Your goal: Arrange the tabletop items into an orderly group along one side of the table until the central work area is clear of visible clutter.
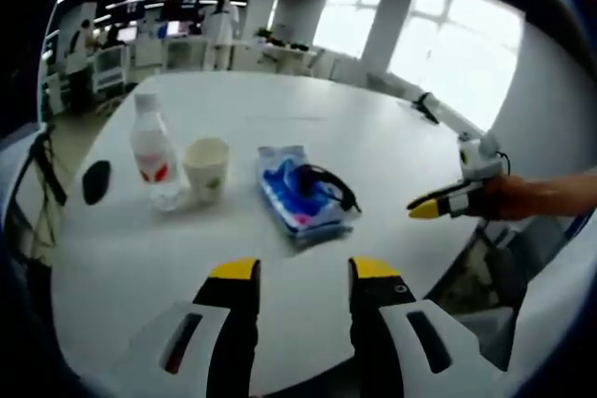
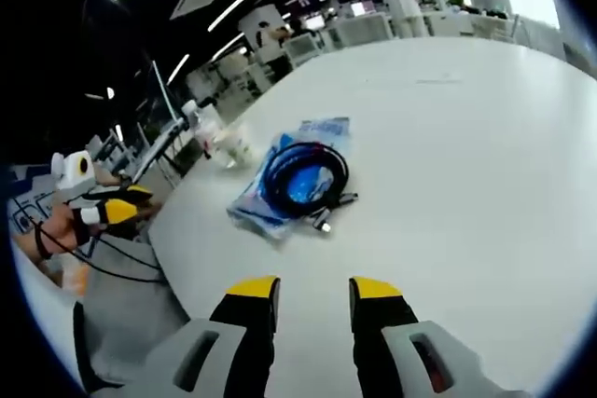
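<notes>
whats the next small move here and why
Probably ease the right gripper forward onto the coiled black cable lying on the blue packet. Its fingers are open and empty, and that pair sits apart from the water bottle and paper cup, so it needs shifting toward them.

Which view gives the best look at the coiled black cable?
The right gripper view: the cable shows as full loops on its blue packet, unobstructed. In the left gripper view the cable is smaller and seen edge-on.
</notes>
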A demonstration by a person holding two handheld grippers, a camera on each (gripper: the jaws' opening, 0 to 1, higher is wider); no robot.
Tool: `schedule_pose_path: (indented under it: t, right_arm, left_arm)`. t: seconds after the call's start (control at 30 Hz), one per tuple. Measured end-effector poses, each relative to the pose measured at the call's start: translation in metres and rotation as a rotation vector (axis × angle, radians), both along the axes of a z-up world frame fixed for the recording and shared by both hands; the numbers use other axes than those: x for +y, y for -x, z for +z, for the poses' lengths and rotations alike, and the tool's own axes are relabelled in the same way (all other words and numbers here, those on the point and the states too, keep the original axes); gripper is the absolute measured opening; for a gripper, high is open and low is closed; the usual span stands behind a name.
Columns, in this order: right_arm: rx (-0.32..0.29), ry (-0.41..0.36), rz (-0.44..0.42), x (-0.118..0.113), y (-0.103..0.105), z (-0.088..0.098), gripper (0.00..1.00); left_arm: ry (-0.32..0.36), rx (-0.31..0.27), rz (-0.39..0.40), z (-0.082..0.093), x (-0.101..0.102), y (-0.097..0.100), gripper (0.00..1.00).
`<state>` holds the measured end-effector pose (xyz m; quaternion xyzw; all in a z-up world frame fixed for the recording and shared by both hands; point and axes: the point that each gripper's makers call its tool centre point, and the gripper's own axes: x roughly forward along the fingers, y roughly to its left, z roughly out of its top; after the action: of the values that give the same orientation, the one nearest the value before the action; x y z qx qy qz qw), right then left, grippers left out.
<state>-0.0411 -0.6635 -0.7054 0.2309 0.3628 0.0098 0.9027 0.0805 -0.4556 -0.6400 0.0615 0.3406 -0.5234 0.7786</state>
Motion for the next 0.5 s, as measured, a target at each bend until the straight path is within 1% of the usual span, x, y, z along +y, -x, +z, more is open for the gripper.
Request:
schedule_pose_path:
  t: [0.1, 0.23, 0.37, 0.5]
  right_arm:
    - [0.003, -0.006, -0.007, 0.001, -0.001, -0.002, 0.29]
    - [-0.001, -0.013, -0.014, 0.001, -0.004, 0.001, 0.3]
    - [-0.011, -0.01, -0.016, -0.004, -0.011, 0.002, 0.3]
    - [-0.015, -0.002, -0.004, -0.007, -0.023, 0.007, 0.31]
  left_arm:
    - [0.003, 0.001, -0.005, 0.0, -0.001, 0.001, 0.36]
    - [0.008, 0.002, -0.011, 0.002, -0.003, 0.002, 0.37]
    - [0.011, -0.002, -0.026, 0.004, -0.003, 0.004, 0.39]
    - [0.016, -0.006, -0.028, 0.008, 0.003, 0.003, 0.4]
